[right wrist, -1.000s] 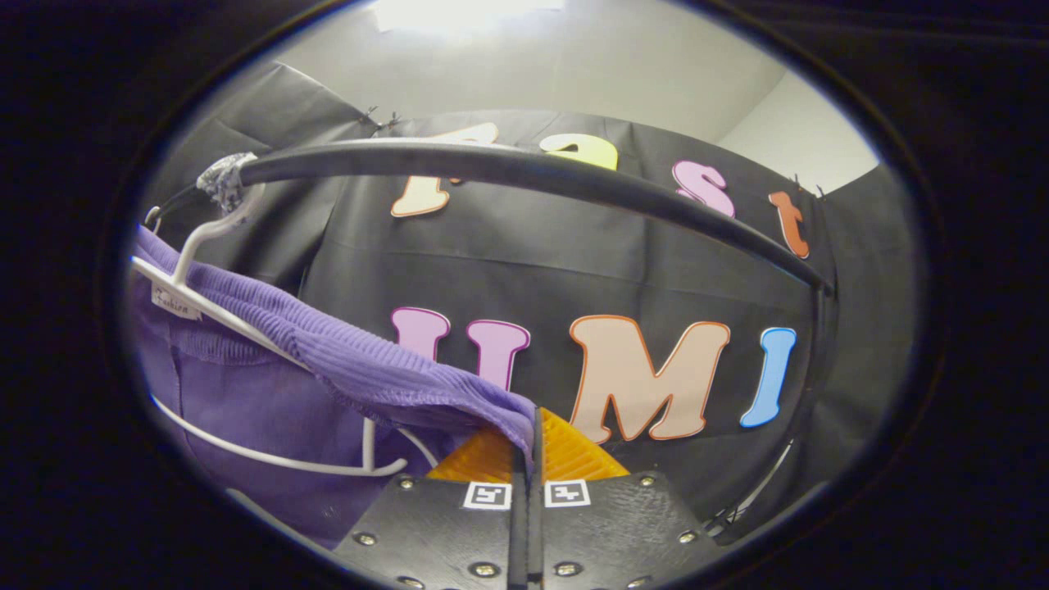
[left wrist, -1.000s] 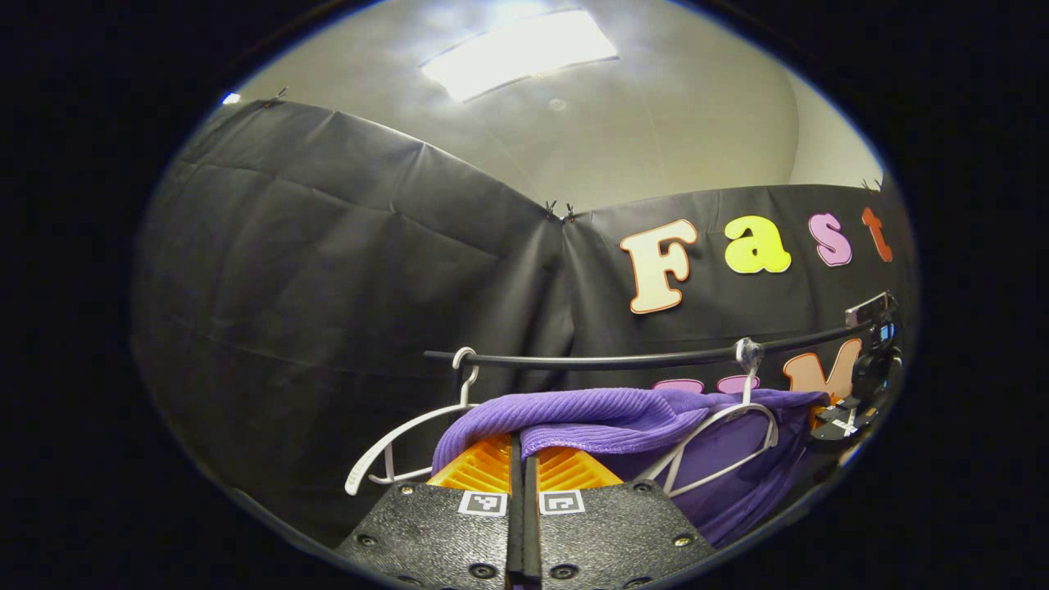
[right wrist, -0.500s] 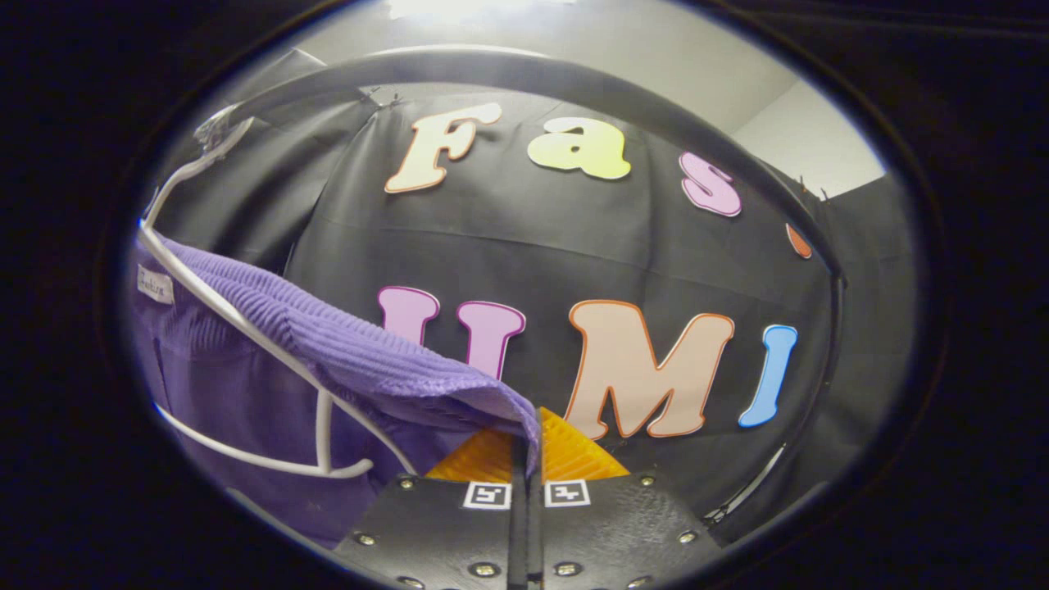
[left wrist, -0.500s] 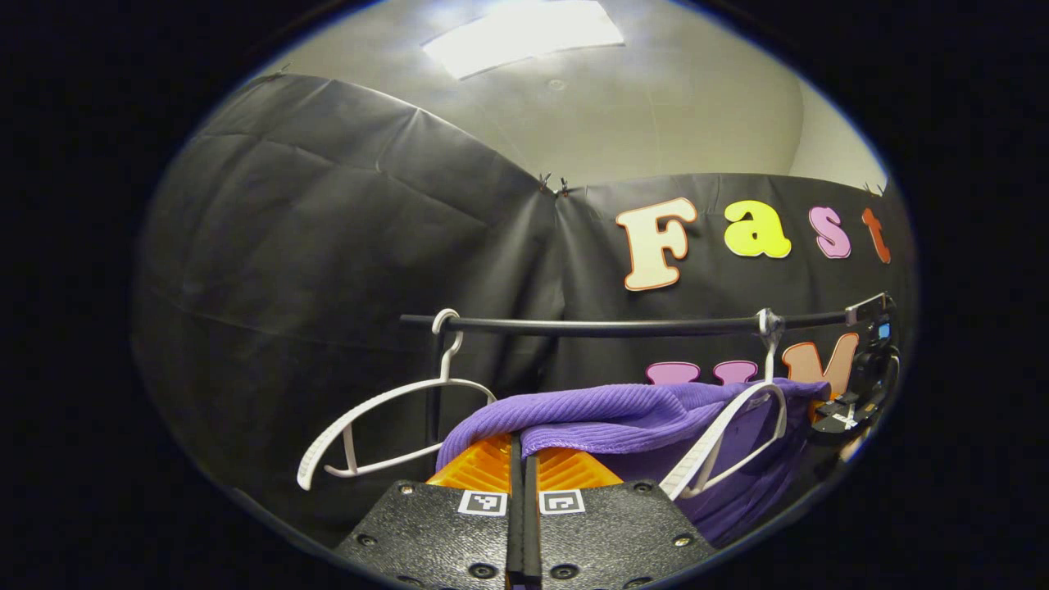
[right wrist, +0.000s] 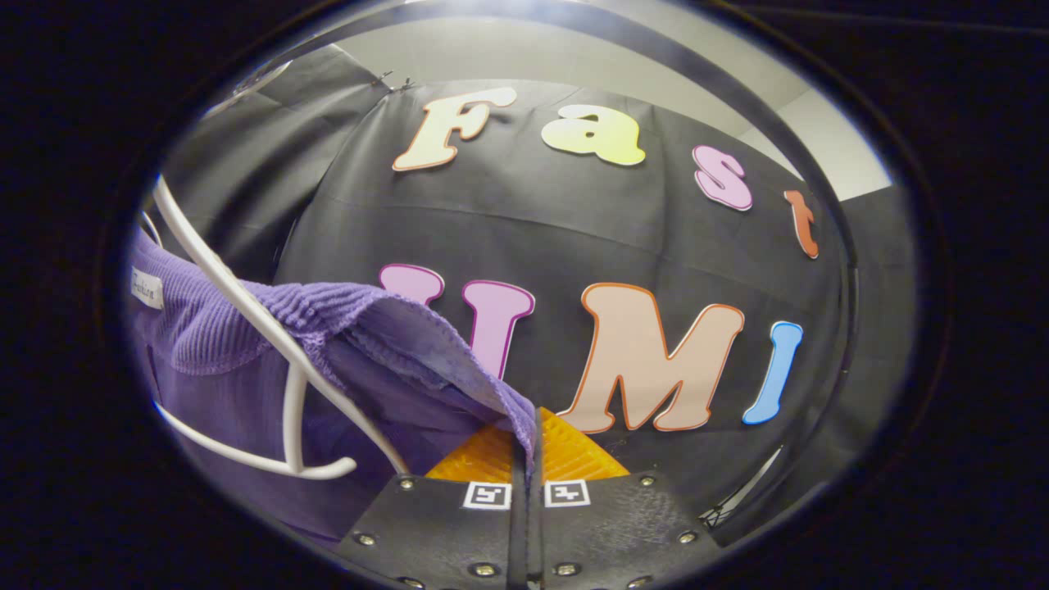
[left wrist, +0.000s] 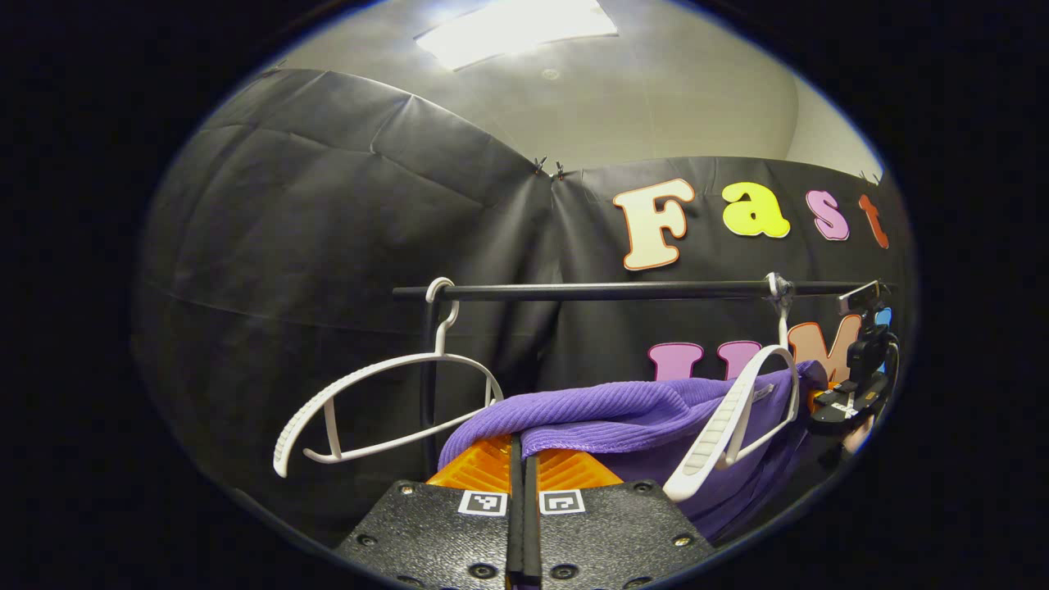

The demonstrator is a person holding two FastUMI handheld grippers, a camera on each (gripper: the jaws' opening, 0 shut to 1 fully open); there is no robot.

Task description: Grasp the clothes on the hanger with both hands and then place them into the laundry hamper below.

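The left gripper (left wrist: 523, 459) has its jaws pressed together on a fold of the purple garment (left wrist: 606, 414), the ribbed cloth bunched over both fingers. In the left gripper view the garment stretches from those jaws off to the right, its long axis roughly level, toward the right gripper (left wrist: 844, 401) seen farther off at the edge. There the cloth's far corner meets that gripper.

In the right gripper view the right gripper (right wrist: 529, 442) is likewise closed on a corner of the garment (right wrist: 385, 344), which rises from the jaws up and to the left. A small label (right wrist: 148, 288) is sewn near the neckline.

A white hanger (left wrist: 737, 418) lies tilted across the garment, hooked to the black rail (left wrist: 615, 290) above; its lower end juts out in front of the cloth. In the right gripper view the hanger (right wrist: 279, 360) runs diagonally over the cloth, so the garment hangs partly off it. A second hanger (left wrist: 385, 410), bare, hangs from the rail's left end, tilted down to the left.

The hamper is not in sight, so its contents cannot be told.
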